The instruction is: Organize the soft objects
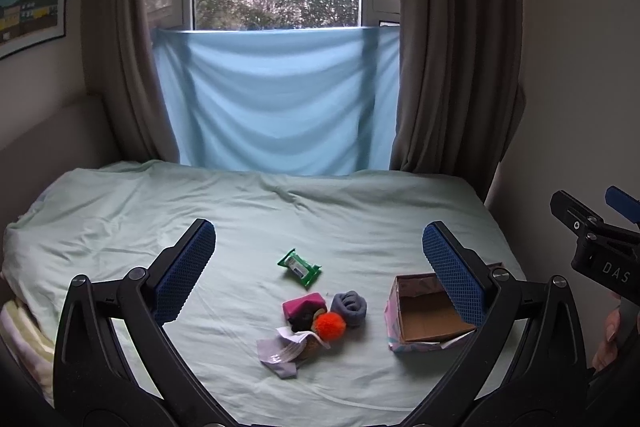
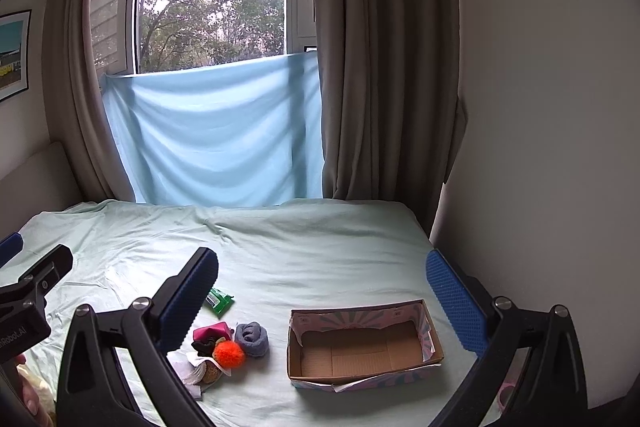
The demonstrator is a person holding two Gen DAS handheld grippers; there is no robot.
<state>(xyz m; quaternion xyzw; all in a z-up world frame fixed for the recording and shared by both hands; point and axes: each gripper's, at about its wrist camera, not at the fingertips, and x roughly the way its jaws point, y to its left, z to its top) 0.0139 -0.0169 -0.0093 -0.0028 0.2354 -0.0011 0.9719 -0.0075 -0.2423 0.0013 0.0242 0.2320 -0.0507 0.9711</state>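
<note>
Soft objects lie in a small heap on the pale green bed sheet [image 1: 120, 211], left of an open cardboard box [image 2: 362, 347]; the box is empty and stands apart from the heap.

Count, as far as visible:
- one orange pom-pom [image 2: 229, 353], touching the pile's near side
- one rolled grey sock [image 2: 252, 338], just right of the pom-pom
- one pink folded cloth [image 2: 212, 331], far-left of the pom-pom
- one dark item [image 1: 301, 323] under the pink cloth, kind unclear
- one white-lilac crumpled cloth or wrapper [image 1: 280, 349] nearest the camera, with something brownish tucked in it
- one green tissue packet [image 1: 300, 265], lying alone, farther back
- one box

Handling, judged: all light and compressible. The sock roll should take a pinch across its middle without unrolling. The pom-pom is fluffy; grip deep through the core, as fibres alone may slip. The packet is slick film; take it across the short width. Loose cloth may drag neighbours along.

Left gripper [image 1: 318, 267] hovers above the heap, jaws wide apart, holding nothing. Right gripper [image 2: 322, 291] likewise spread wide and empty, over the box side.
</note>
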